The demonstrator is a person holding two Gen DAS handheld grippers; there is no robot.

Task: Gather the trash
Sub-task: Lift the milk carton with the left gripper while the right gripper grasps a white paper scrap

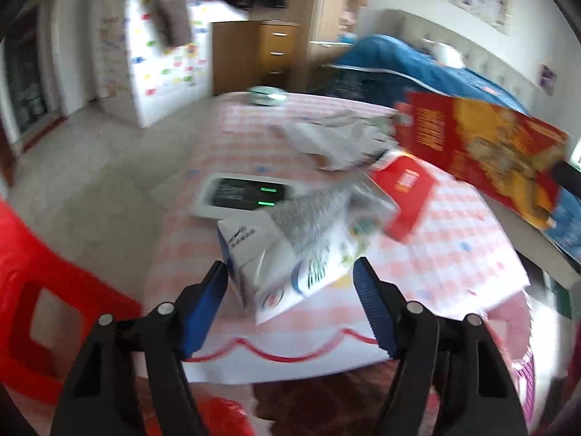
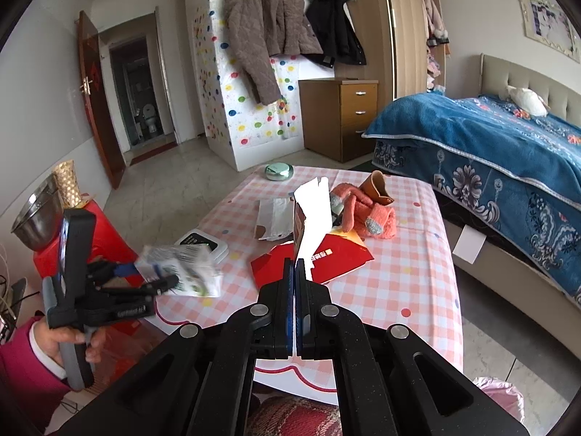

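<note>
Trash is mid-collection: right hand-held gripper (image 2: 295, 269) is clamping a flattened red carton (image 1: 483, 152), raised above the worktop (image 2: 381, 290). Left hand-held gripper (image 1: 290, 272) is spread wide around a white box (image 1: 287, 254), which looks held off the worktop. Next: close, bin both. Print too blurred to read.

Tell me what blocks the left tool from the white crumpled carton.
Nothing visible does. The left tool is open, its fingers either side of the white carton over the table edge. Blur hides whether they touch.
</note>
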